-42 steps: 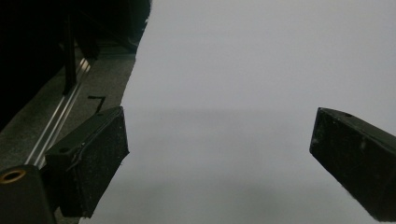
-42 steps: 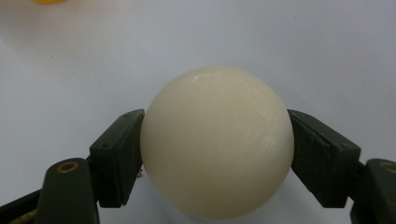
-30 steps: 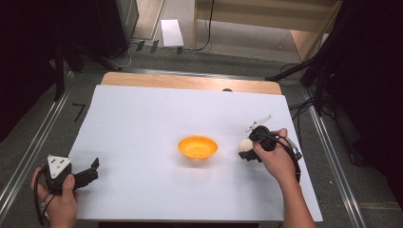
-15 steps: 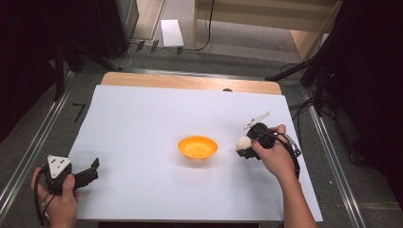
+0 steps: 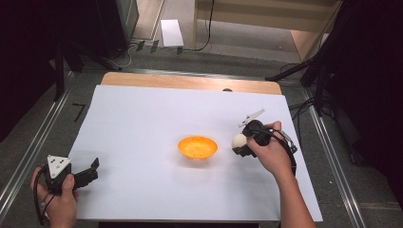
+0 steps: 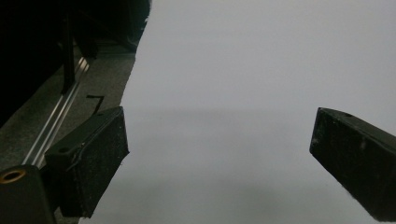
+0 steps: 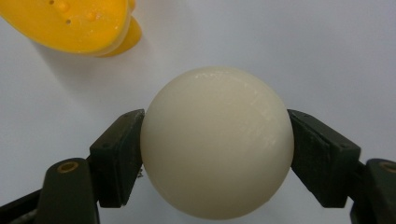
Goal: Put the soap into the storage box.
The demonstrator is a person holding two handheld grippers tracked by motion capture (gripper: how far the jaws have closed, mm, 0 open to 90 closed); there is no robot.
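A cream-white ball (image 7: 217, 140) sits clamped between the two black jaws of my right gripper (image 7: 217, 156). In the high view the right gripper (image 5: 241, 143) holds that ball (image 5: 238, 140) just right of a small orange bowl (image 5: 197, 147) in the middle of the white sheet. The orange bowl (image 7: 74, 23) lies at the upper left of the right gripper view, a short way beyond the ball. My left gripper (image 5: 90, 172) rests near the sheet's front left corner, and its jaws stand wide apart with nothing between them (image 6: 219, 154).
The white sheet (image 5: 157, 118) covers most of the wooden table (image 5: 190, 81). Metal rails (image 5: 28, 152) run along both sides. Cables and dark stands (image 5: 313, 76) lie past the right edge, and a white box (image 5: 171, 32) sits on the floor beyond the table.
The right gripper with the ball has risen a little and edged slightly away from me. The left hand has stayed still.
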